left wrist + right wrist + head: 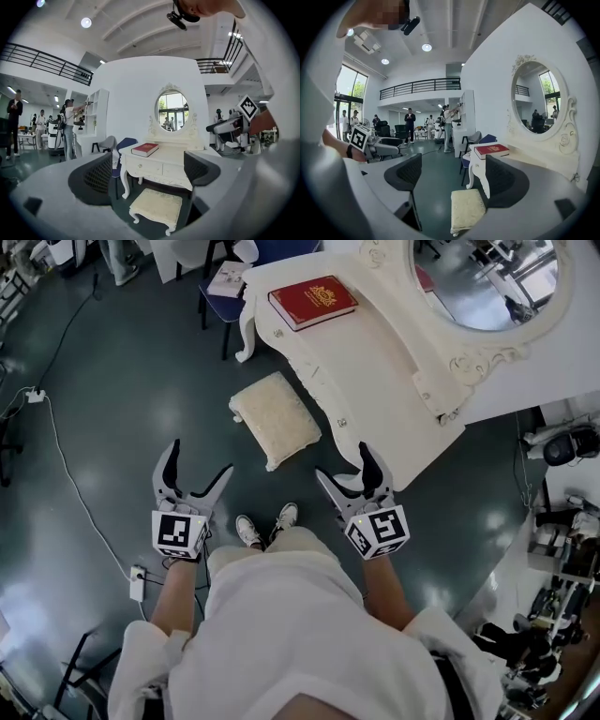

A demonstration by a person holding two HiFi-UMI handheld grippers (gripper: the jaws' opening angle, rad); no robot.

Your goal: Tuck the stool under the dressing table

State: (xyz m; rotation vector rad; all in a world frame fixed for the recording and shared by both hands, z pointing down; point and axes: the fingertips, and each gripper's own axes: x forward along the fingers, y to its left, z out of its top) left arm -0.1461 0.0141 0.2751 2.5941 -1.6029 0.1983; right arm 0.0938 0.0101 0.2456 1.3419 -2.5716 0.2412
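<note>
stool (275, 419) beside dressing table (375, 343), both grippers gaping

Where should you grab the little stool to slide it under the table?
Probably the stool's padded seat edge, at its two short ends, one pair of jaws on each. Come from the open-floor side, away from the dressing table. The seat is low and flat and its long side roughly faces the table, so a straight push should tuck it in.
</note>
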